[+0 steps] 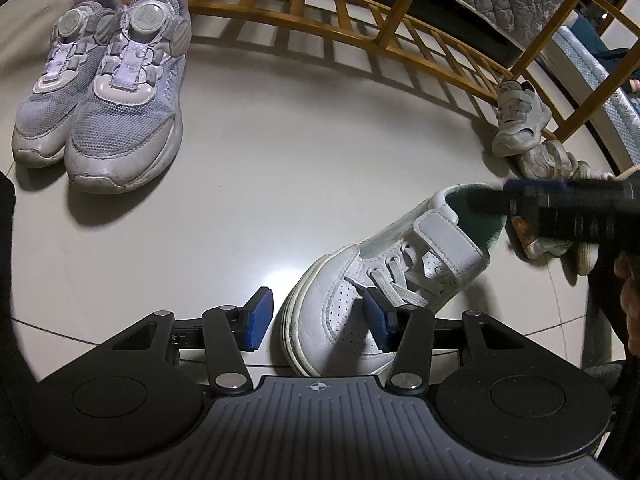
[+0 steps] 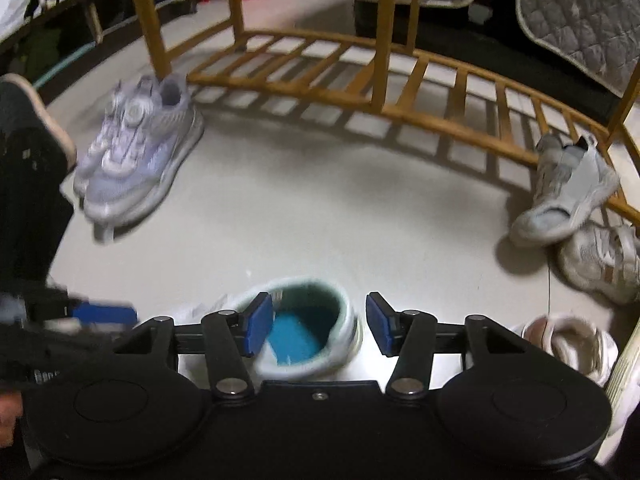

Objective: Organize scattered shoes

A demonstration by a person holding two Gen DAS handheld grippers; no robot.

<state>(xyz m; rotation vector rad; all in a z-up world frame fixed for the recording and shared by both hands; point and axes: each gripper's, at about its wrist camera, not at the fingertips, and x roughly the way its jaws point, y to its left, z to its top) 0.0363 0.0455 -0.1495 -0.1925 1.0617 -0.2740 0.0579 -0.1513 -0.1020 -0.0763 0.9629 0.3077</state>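
Observation:
A white strap sneaker (image 1: 400, 276) with green lining lies on the pale floor, toe toward me in the left wrist view. My left gripper (image 1: 318, 320) straddles its toe; the right pad overlaps the upper, while floor shows between the left pad and the sole. My right gripper (image 2: 320, 320) hangs over the same sneaker's heel opening (image 2: 308, 320); its left pad sits at the collar and its right pad stands apart. Both stand open. The right gripper appears blurred at the heel (image 1: 560, 208).
A lavender dial-laced pair (image 1: 108, 92) (image 2: 136, 160) stands side by side by the wooden rack (image 1: 320, 20) (image 2: 360, 64). Small white sneakers (image 1: 520, 120) (image 2: 568, 196), a beige shoe (image 2: 600, 264) and a pale sandal (image 2: 568, 344) lie at right. A person's leg (image 2: 24, 152) is at left.

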